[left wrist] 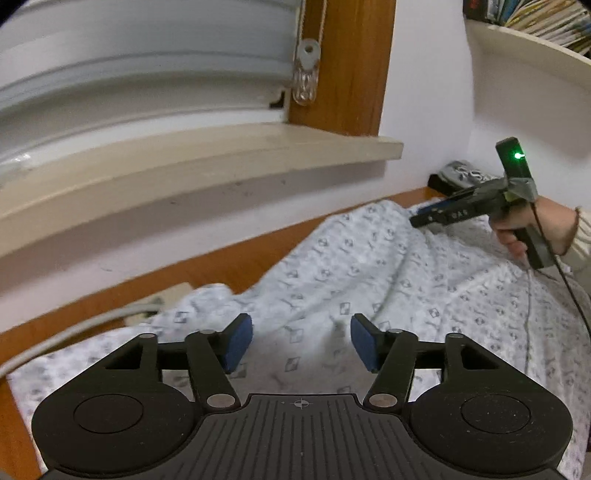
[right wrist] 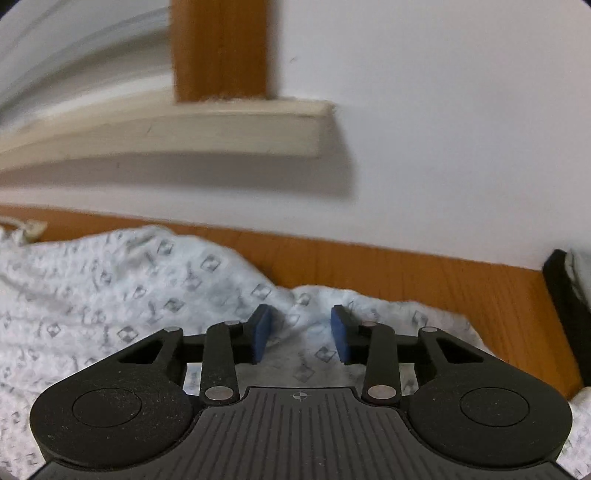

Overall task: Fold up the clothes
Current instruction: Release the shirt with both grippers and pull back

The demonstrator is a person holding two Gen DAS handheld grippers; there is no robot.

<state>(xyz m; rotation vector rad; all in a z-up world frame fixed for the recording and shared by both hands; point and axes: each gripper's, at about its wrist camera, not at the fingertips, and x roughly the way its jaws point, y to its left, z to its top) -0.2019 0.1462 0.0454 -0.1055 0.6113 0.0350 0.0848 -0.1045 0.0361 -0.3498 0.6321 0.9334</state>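
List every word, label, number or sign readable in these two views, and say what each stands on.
No text can be read with certainty.
Right gripper: pale characters on its dark side, too small and blurred to read.
Books on the shelf: spine print too small.
Patterned cloth: repeating grey diamond motifs, no words.
Left gripper: only a crosshair mark on its base.

I see one garment (left wrist: 369,280): white fabric printed all over with small grey diamond motifs. It lies rumpled and unfolded, bunched into soft ridges, spread along the wooden board at the wall's foot.
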